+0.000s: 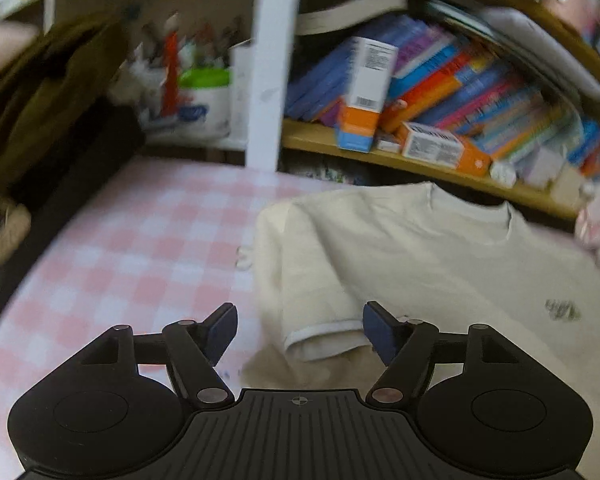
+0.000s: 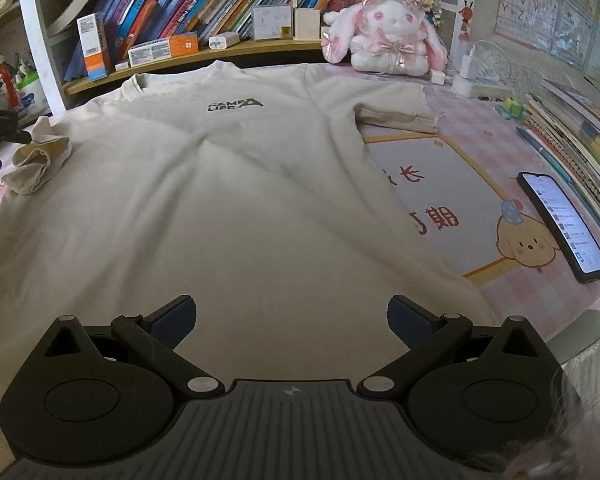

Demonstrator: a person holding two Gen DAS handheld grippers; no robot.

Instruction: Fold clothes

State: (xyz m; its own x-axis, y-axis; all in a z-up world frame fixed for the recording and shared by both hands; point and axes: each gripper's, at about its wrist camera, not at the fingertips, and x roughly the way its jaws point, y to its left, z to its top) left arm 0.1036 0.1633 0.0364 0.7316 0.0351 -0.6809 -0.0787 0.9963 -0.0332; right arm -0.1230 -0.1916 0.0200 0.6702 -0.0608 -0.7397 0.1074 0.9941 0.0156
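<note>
My left wrist view is smeared: the books (image 1: 440, 80) on the far shelf show no readable titles, and the T-shirt (image 1: 420, 264) print is a smudge. My right view cuts the shirt's near hem behind my right gripper (image 2: 292, 320); the phone (image 2: 564, 226) text is too small.

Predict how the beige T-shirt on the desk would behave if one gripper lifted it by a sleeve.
The T-shirt would probably sag and drape: its cloth already lies in soft wrinkles. The left sleeve, already bunched, suggests it crumples easily. It looks light, so a push would likely ruck it rather than slide it whole.
</note>
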